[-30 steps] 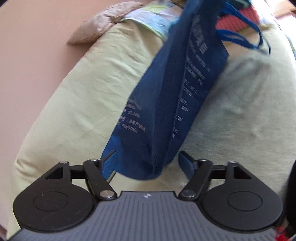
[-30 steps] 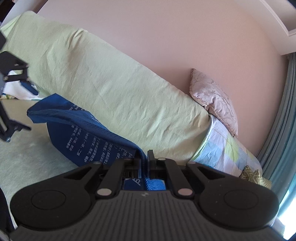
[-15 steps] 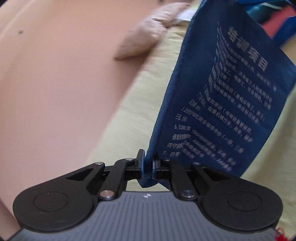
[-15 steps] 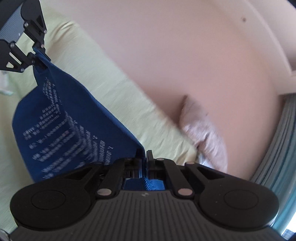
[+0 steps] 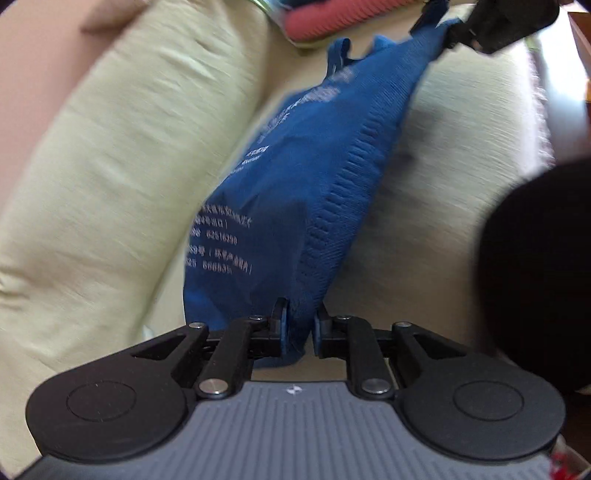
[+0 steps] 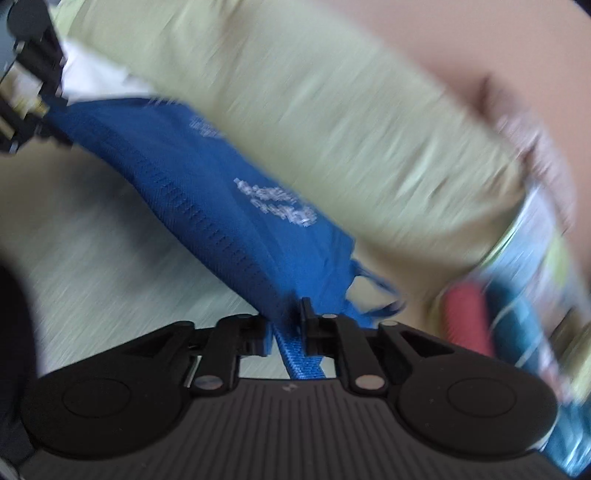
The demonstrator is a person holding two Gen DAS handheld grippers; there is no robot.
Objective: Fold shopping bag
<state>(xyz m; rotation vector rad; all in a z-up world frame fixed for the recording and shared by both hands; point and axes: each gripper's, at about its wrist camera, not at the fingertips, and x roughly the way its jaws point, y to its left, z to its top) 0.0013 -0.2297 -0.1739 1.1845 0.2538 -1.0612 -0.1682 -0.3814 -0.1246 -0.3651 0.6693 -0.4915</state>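
Dark blue shopping bag (image 5: 295, 192) with white print, pale green sofa cover (image 5: 122, 155), pink wall (image 6: 461, 40), black hand-held gripper (image 5: 298, 328).

From your left tool (image 5: 298, 325), the shopping bag (image 5: 306, 177) stretches over the sofa seat (image 5: 443, 221) toward one o'clock, where your right tool (image 5: 452, 31) grips it; backrest (image 5: 122, 147) at ten.

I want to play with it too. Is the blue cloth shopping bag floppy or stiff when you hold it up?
Probably floppy: the blue cloth shopping bag sags and creases between the left gripper and the right gripper, each pinching one end. It likely weighs little, since thin fabric pinches hold it. Its loose handles would probably dangle.
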